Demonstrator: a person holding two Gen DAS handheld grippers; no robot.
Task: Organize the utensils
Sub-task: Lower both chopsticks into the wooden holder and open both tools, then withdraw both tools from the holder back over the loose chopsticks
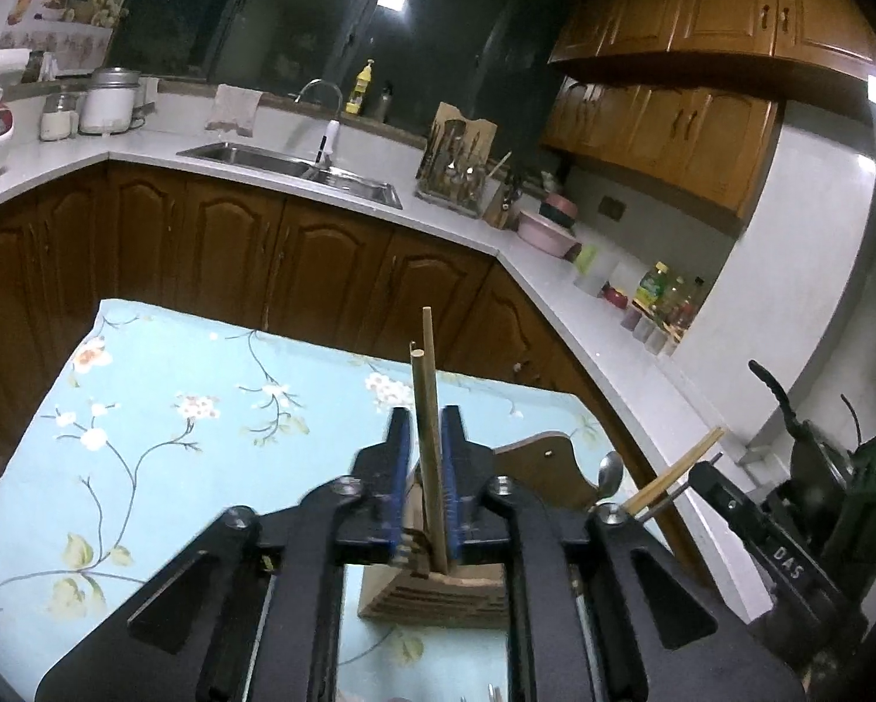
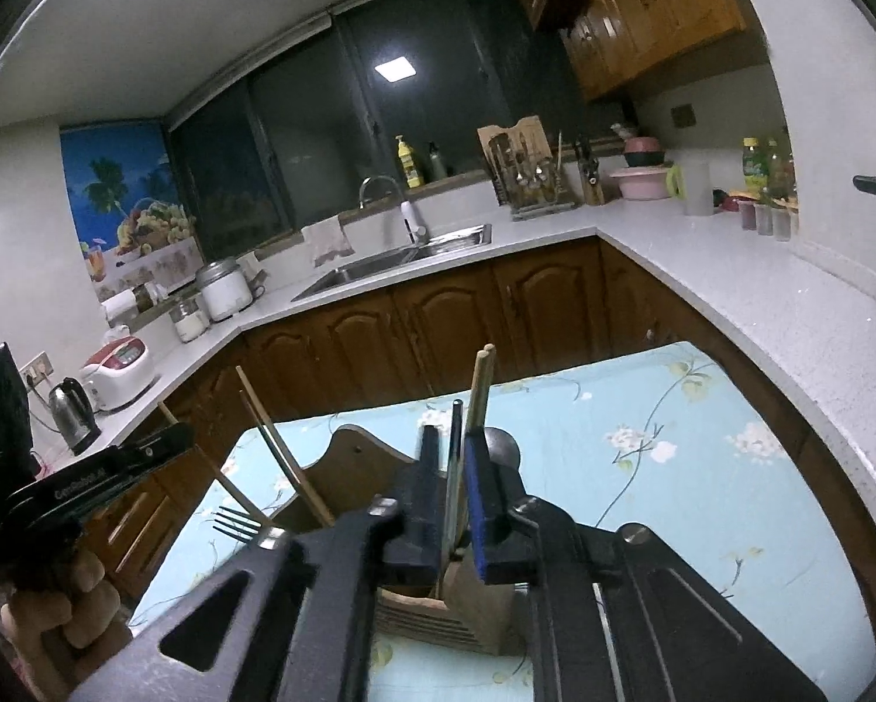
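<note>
A wooden utensil holder stands on the blue floral tablecloth. In the left wrist view, two pale chopsticks stand upright in the holder between my left gripper's blue pads, with a narrow gap on each side. In the right wrist view, a dark handle and a chopstick rise from the holder between my right gripper's jaws, which stand slightly apart from them. A spoon, a fork and more chopsticks also stick out of the holder.
A hand holds the left gripper's body at the left edge. Behind the table runs a white counter with a sink, a second utensil rack, a pink bowl, bottles and a kettle.
</note>
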